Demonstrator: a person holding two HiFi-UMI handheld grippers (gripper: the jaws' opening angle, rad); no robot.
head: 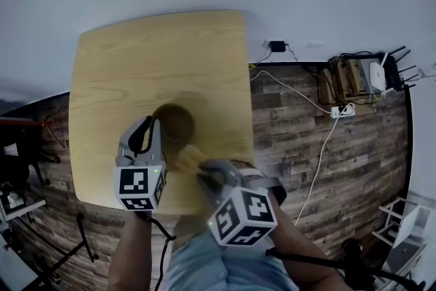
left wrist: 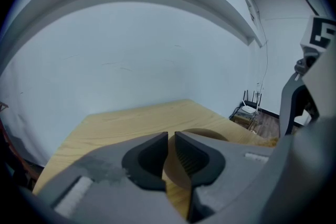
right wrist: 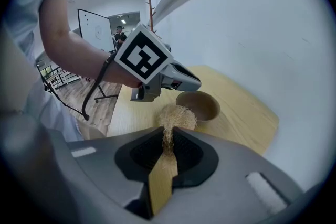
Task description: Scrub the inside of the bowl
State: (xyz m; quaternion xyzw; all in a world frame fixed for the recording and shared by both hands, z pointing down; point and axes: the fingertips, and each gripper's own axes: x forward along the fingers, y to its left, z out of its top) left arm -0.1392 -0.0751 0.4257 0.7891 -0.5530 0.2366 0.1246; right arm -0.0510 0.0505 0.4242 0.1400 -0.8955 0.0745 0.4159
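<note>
Here, a pale wooden table [head: 136, 58] stood against a white wall, seen from above. A brown bowl [head: 176, 123] sat upright in the table's near half, about midway between its left and right edges, and looked empty. The left gripper [head: 151, 123] hovered just beside the bowl's left rim, and whether it touched the rim could not be told. Its jaws were drawn almost together with only a slit between them and nothing in it. The right gripper [right wrist: 169, 134] was clamped on the thin tail of a straw-coloured fibre scrubber [right wrist: 177, 115]. The loose tuft of the scrubber stuck out past the jaw tips, near the table's near edge and just short of the bowl, not yet inside it. Scrubbing had probably not begun. The main risk seemed to be the bowl itself: with nothing gripping it, pressure from the scrubber could push it across the smooth wood or tip it toward an edge. The scrubber was also held only by a narrow strand, so a hard stroke might pull it out of the jaws.
</note>
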